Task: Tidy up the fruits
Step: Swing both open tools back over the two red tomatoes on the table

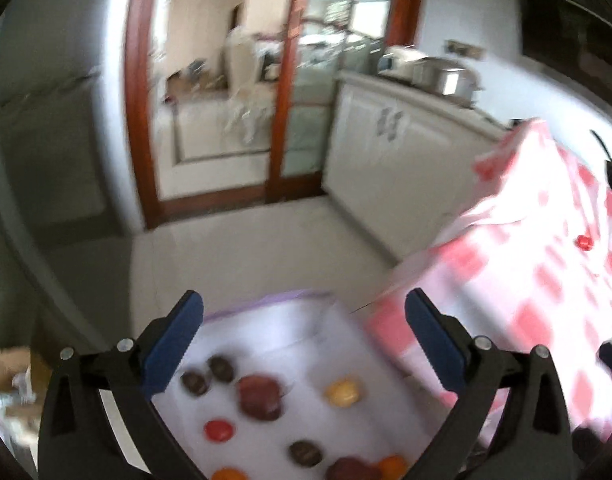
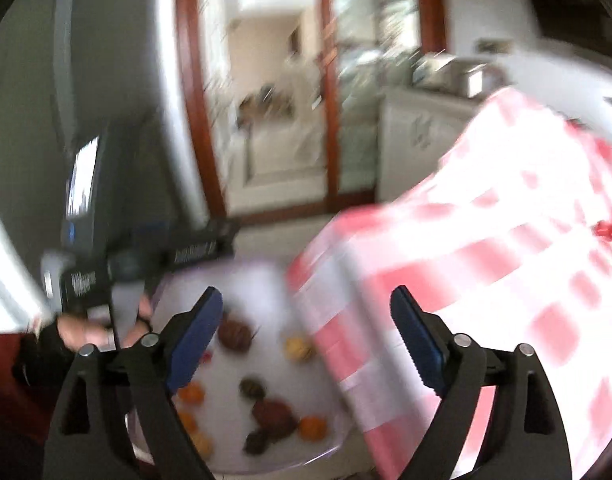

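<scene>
My left gripper [image 1: 304, 296] stands open and empty above a white tray [image 1: 274, 332]. On the tray lie several fruits: a dark red one [image 1: 260, 396], a yellow one [image 1: 341, 392], a red one [image 1: 218, 430] and small dark ones [image 1: 194, 383]. My right gripper [image 2: 306, 293] is also open and empty over the same tray [image 2: 250, 280], where orange fruits [image 2: 311, 428] and dark fruits [image 2: 274, 412] lie scattered. A small red fruit [image 1: 584, 242] sits alone on the red-and-white checked tablecloth [image 1: 545, 280] to the right, also seen as the red fruit [image 2: 605, 230].
A gloved hand [image 2: 82, 332] grips a black handle [image 2: 118, 268] at the left of the right wrist view. Behind are pale floor tiles [image 1: 246, 248], a brown-framed glass door [image 1: 282, 80] and a white cabinet [image 1: 385, 148] with metal pots [image 1: 445, 76].
</scene>
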Demonstrator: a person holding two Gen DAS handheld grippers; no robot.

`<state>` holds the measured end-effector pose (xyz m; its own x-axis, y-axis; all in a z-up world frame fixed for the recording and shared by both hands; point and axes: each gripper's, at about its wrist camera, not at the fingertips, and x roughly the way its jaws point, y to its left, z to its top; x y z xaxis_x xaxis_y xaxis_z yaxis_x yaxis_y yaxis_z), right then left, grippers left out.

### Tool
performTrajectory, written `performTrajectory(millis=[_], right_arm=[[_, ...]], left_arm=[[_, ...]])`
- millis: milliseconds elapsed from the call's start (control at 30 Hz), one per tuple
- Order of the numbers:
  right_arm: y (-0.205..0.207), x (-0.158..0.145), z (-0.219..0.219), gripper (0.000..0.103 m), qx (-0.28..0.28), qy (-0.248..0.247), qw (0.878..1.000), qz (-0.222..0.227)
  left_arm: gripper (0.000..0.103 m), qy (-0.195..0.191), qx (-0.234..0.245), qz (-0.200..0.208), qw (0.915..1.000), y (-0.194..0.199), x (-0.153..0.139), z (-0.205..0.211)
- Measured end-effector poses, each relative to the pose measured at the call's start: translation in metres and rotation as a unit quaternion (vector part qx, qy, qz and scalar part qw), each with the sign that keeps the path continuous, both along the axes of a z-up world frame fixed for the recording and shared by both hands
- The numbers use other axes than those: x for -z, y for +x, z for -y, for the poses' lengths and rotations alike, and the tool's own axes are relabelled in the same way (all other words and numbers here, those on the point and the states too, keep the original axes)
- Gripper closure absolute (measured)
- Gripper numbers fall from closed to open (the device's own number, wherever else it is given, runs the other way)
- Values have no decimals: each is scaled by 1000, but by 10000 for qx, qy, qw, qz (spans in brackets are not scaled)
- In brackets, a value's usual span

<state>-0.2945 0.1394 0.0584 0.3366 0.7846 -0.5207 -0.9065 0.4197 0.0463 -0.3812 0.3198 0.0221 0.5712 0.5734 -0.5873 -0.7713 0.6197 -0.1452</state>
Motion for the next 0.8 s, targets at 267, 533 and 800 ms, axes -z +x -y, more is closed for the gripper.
performTrajectory(millis=[267, 533, 800], right_arm=[[93, -50, 116, 16, 2180, 1095, 9697, -90], [194, -20, 216, 16, 3892, 1128, 9101, -868], [275, 11, 281, 16, 4723, 928, 8625, -1563]], left_arm=[[2, 290, 1705, 203, 9847, 123, -59, 81], [2, 131, 2964, -108, 9549, 272, -50, 165], [2, -733, 3156, -113, 9460, 384, -15, 181]])
